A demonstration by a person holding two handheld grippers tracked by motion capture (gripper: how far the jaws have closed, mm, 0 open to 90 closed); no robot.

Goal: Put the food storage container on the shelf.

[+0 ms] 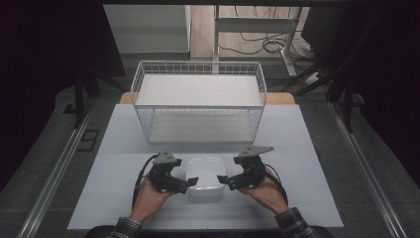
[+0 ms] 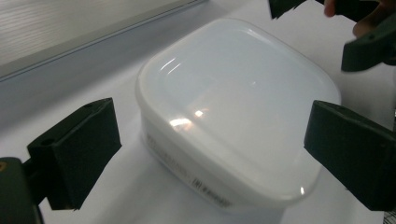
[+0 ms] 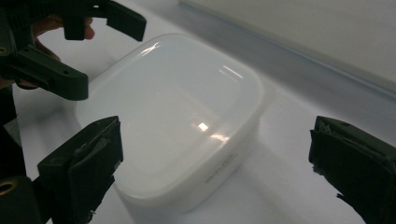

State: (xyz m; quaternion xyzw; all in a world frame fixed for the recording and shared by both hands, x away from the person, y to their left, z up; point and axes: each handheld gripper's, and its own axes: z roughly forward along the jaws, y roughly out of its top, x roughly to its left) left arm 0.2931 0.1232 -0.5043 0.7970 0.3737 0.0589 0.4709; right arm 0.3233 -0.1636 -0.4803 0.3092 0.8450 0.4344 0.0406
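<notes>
Jaws on both grippers stand wide open and grip nothing. From above, the left gripper (image 1: 190,182) sits at the left side of a white lidded container (image 1: 205,177), and the right gripper (image 1: 222,181) sits at its right side, so the two point inward at each other with the box between them. That container rests on the pale desk (image 1: 124,148), near the front edge and roughly centred between the person's two hands. Its lid is on, glossy and rounded at the corners, and the box looks close to square, with no clear long axis. In the left gripper view the container (image 2: 233,107) lies straight ahead, framed by the two black jaws, which stand apart from its walls. The right gripper view gives the mirror picture, the container (image 3: 177,116) ahead and untouched. Both hands look about equally near, so either could close in, or both could clamp it from opposite sides. Farther back on the desk stands a white wire basket (image 1: 198,67), open at the top.
</notes>
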